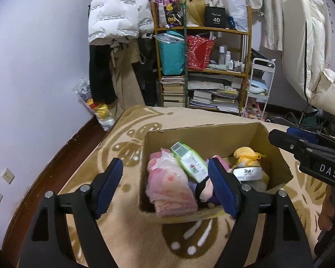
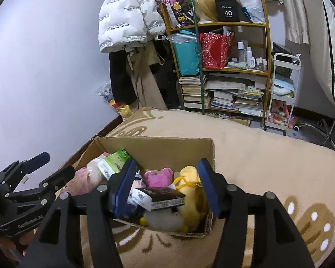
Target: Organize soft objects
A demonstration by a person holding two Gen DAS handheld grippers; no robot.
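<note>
I hold both grippers over the cardboard box (image 1: pixel 277 156) of soft toys (image 2: pixel 158 176) mid-blanket (image 2: pixel 256 156): left gripper (image 1: pixel 165 189) and right gripper (image 2: pixel 165 185) gape wide, empty. Bookshelf (image 2: pixel 223 67) beyond.

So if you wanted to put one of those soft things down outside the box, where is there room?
The tan blanket lies bare to the right of the box and behind it, toward the bookshelf. A strip in front of the box is free too. The box is crowded: pink cloth, wipes pack and yellow plush piled together.
</note>
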